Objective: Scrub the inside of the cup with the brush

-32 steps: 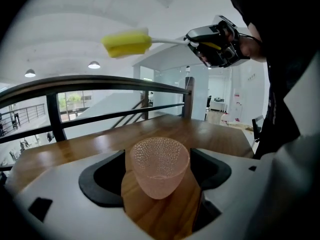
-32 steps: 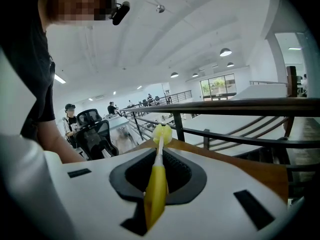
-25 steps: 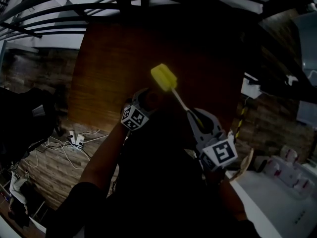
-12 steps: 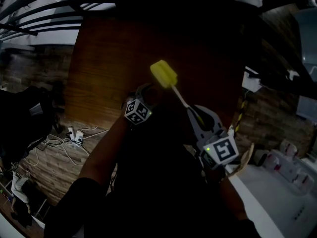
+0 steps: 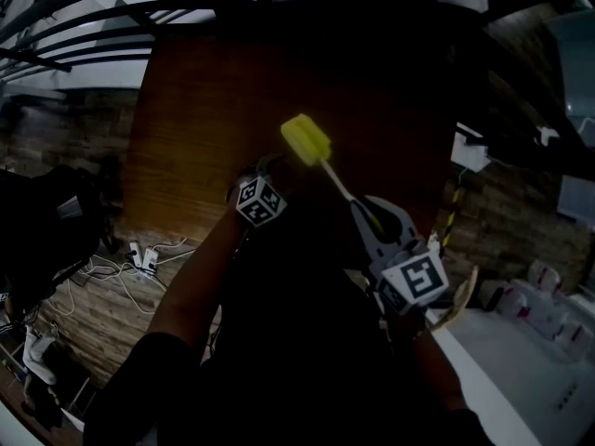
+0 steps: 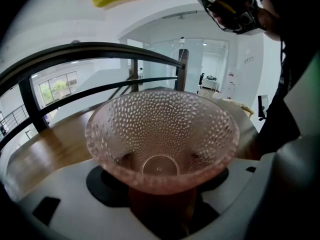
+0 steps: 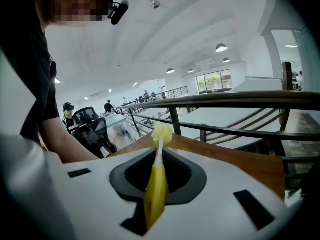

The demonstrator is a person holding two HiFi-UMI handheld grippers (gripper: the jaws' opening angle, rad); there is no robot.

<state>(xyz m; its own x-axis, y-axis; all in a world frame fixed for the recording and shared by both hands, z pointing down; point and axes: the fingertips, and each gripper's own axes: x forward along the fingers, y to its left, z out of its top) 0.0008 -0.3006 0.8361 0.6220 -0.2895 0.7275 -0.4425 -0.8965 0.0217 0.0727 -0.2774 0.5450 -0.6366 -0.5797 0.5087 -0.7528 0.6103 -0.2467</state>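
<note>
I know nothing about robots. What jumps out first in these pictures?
The bright yellow brush glows against the dim head view, its handle clamped in the right gripper. Then the pink dimpled cup fills the left gripper view, sitting between the jaws of the left gripper, which have just been closing on it.

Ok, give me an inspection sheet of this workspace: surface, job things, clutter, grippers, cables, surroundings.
Surface: brown wooden table, dimly lit.
Job's things: pink dimpled cup; yellow sponge brush, clear of the cup, not inside.
Clutter: nothing seen on the table.
Grippers: left gripper, jaws have just been closing, now on the cup's lower wall; right gripper shut on the brush handle.
Cables: white cables and a power strip on the floor, at left.
Surroundings: dark railing; open office with people at desks.
</note>
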